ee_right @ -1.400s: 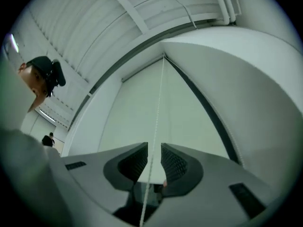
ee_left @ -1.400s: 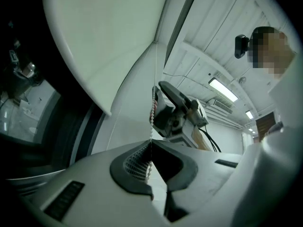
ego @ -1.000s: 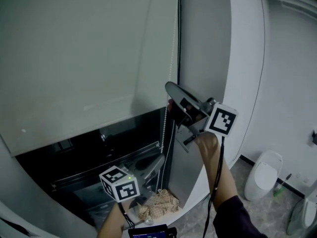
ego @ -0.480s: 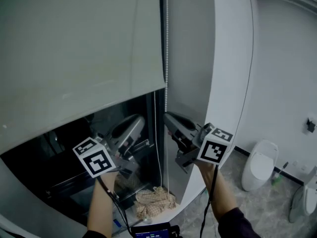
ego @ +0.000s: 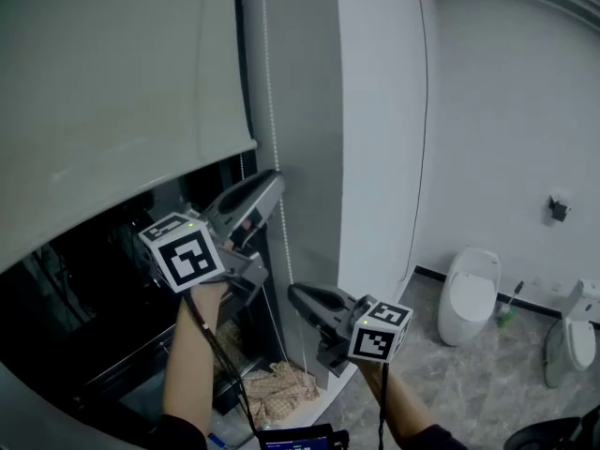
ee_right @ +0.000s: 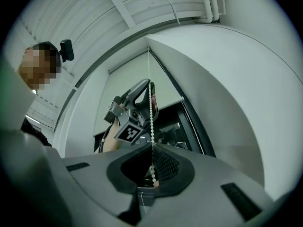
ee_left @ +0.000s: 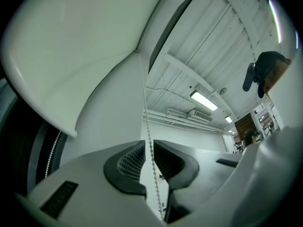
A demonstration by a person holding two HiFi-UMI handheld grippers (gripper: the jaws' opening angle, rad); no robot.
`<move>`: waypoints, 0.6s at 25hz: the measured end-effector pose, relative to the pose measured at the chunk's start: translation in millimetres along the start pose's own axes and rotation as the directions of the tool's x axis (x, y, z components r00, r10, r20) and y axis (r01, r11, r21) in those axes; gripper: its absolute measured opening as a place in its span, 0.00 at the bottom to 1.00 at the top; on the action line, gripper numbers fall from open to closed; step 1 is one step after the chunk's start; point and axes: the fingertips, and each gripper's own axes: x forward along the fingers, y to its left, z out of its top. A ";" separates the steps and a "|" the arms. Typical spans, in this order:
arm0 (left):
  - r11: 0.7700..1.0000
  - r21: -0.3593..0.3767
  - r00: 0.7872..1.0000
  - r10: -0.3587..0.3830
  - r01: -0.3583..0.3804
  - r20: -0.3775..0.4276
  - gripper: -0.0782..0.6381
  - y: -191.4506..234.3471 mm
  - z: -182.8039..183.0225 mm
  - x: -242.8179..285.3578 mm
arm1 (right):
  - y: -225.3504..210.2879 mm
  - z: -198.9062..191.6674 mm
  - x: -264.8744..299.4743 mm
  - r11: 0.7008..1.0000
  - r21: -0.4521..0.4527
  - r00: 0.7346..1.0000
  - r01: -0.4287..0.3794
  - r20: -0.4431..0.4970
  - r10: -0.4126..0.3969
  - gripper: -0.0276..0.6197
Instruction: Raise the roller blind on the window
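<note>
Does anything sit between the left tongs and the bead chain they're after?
Nothing visible does. The bead chain runs through the narrow gap of the left tongs, not yet pinched. Lower down, the right tongs are closed on the same chain.

Left tool above right tool along chain; blind leftward.

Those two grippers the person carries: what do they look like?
The left gripper and right gripper are grey, beak-shaped shells with dark ribbed pads. Each bears a white cube of black square markers, trailing a black cable; sleeves are dark.
</note>
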 end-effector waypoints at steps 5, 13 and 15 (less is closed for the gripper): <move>0.999 0.037 0.999 -0.005 0.006 -0.032 0.13 -2.8 -6.3 8.8 | -2.5 -28.1 -13.5 0.999 0.037 1.000 0.024 -0.010 -0.024 0.07; 0.997 0.044 0.997 0.071 -0.070 -0.010 0.13 0.8 -4.5 -24.1 | -20.8 31.7 -18.9 0.996 0.086 0.994 -0.017 0.111 0.007 0.07; 0.996 0.037 0.997 0.078 -0.077 -0.026 0.13 5.6 -11.4 -31.9 | -20.8 69.6 -4.4 0.997 0.065 0.988 -0.050 0.152 0.039 0.07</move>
